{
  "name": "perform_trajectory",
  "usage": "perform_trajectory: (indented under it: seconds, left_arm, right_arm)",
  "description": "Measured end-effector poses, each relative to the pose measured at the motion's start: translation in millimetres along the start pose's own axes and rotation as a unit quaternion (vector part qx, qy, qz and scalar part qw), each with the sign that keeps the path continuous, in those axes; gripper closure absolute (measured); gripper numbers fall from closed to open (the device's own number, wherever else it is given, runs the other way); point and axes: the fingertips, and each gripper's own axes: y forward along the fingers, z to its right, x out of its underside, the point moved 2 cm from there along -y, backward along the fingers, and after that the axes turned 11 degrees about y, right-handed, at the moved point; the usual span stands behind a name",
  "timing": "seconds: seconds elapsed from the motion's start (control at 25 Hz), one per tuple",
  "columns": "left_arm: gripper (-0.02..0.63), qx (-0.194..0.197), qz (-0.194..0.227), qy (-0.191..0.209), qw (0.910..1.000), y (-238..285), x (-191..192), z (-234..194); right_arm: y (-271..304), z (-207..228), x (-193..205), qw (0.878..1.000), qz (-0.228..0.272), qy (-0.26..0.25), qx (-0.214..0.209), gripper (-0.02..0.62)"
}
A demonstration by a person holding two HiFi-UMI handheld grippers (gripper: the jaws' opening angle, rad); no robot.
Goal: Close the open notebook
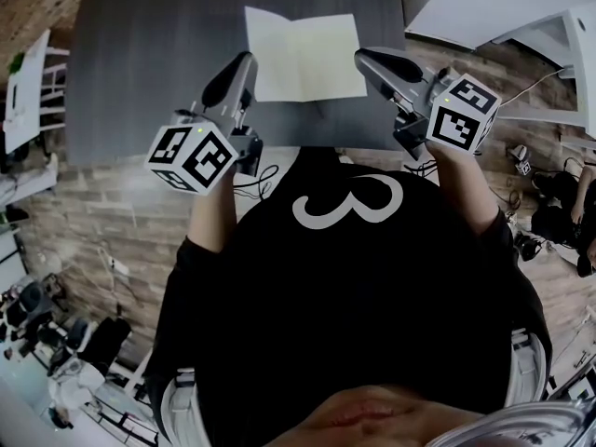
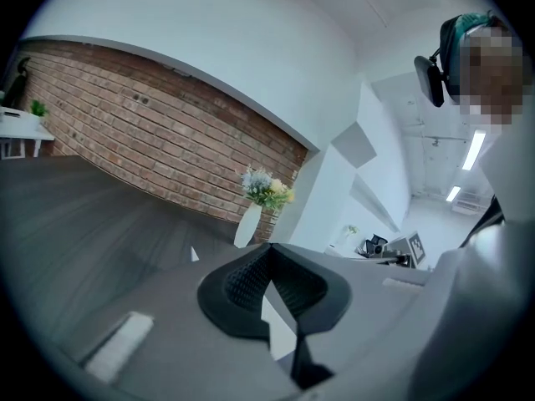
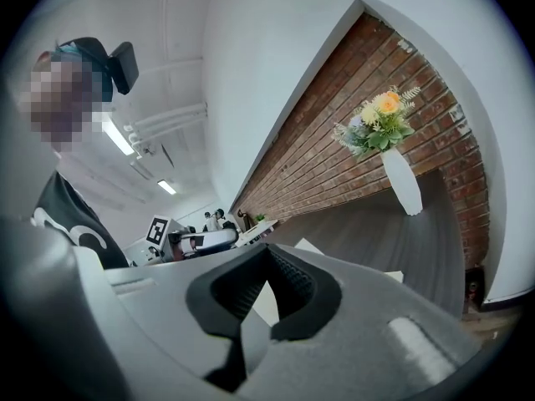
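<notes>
The open notebook (image 1: 303, 54) lies flat on the dark grey table (image 1: 140, 73), its cream pages facing up. My left gripper (image 1: 244, 60) hovers at the notebook's left edge and my right gripper (image 1: 363, 57) at its right edge. Both are held tilted, and I cannot tell if either touches the pages. In the left gripper view the jaws of the left gripper (image 2: 269, 251) meet at their tips, with a strip of white page (image 2: 280, 326) showing below them. The right gripper (image 3: 269, 251) looks the same in its own view, shut over a sliver of page (image 3: 257, 301). Neither holds anything.
A white vase of flowers (image 2: 248, 224) stands at the table's far end by the brick wall, seen also as the vase (image 3: 401, 180) in the right gripper view. White furniture (image 1: 521, 12) stands to the right, a white shelf (image 1: 26, 87) to the left. Cables (image 1: 256, 180) lie on the brick-pattern floor.
</notes>
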Motion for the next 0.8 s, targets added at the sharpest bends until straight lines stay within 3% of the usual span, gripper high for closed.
perform_trajectory:
  seconds: [0.12,0.44,0.8]
  left_arm:
    - [0.588,-0.012,-0.004,-0.010,0.9999,10,4,-29]
    - [0.589,-0.037,-0.031,-0.012,0.9988,22,37,-59]
    - [0.589,-0.030,-0.053,-0.008,0.9981,30,74,-75]
  right_arm:
    - [15,16,-6,1.000,-0.002,0.006,0.016,0.594]
    - [14,39,4,0.999,0.006,0.032,0.041,0.594]
    - [13,54,9,0.997,0.013,0.044,0.058,0.594]
